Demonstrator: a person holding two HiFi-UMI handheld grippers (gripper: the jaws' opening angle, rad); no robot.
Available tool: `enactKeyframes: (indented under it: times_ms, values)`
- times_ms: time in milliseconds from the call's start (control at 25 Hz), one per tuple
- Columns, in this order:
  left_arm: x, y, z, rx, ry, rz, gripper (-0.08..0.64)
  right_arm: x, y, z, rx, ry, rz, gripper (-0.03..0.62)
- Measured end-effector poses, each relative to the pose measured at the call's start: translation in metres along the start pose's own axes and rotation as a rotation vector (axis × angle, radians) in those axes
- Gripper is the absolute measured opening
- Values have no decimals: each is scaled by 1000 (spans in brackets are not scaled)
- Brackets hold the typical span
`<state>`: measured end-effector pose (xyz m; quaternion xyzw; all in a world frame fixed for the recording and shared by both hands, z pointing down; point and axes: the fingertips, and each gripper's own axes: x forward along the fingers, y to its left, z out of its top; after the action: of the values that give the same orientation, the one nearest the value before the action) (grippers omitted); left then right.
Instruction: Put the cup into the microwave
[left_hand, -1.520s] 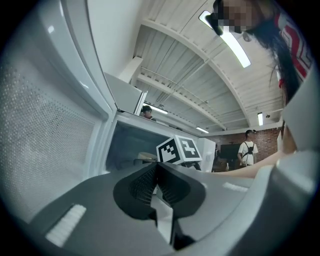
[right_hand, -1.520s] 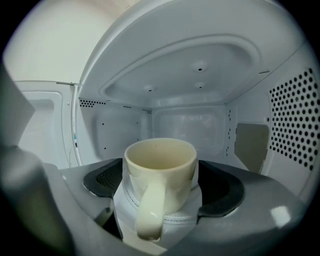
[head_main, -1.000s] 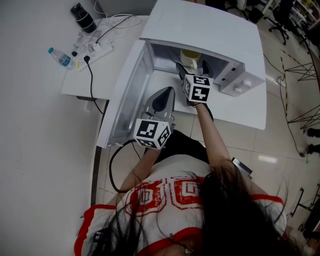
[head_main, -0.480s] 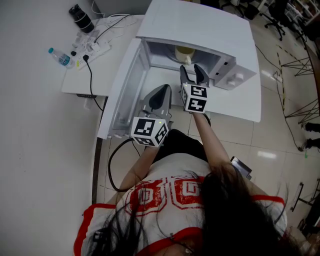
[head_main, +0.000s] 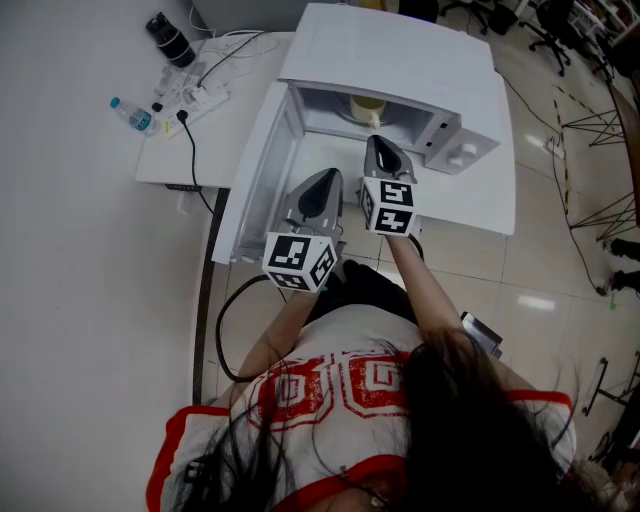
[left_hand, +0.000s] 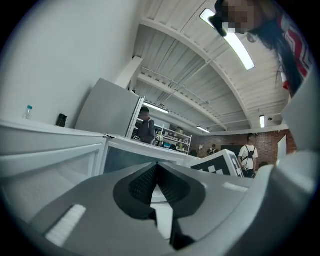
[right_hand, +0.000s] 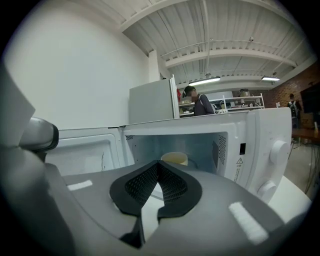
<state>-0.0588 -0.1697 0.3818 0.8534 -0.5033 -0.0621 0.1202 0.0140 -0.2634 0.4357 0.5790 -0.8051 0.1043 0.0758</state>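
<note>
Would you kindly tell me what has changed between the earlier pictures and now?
The right hand-held gripper drew back from the cup in the microwave, and its jaws have just been closing, with nothing between them. The cup stays inside, the door open, the left hand-held gripper shut.

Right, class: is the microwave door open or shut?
Open. In the head view the door stands out to the left, and the cup is in plain sight inside the microwave.

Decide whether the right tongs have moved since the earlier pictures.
Yes: the right tongs have backed out of the microwave toward the person, just closing on nothing.
</note>
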Motion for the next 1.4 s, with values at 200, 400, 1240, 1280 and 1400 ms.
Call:
enactKeyframes:
  times_ms: [200, 400, 1240, 1280, 1400]
  values:
    - [-6, -2, 17, 10, 7, -2, -2, -17, 13, 9, 21, 9, 17, 3]
    - [-13, -6, 23, 20, 7, -17, -2, -35, 20, 15, 46, -12, 24, 2]
    - [-33, -56, 13, 20, -1, -47, -2, -122, 35, 21, 17, -67, 94, 2]
    - [-34, -60, 11, 18, -2, -46, -2, -127, 35, 20, 14, -67, 99, 2]
    - [-40, -71, 3, 10, 3, -45, -2, -141, 32, 16, 11, -68, 101, 2]
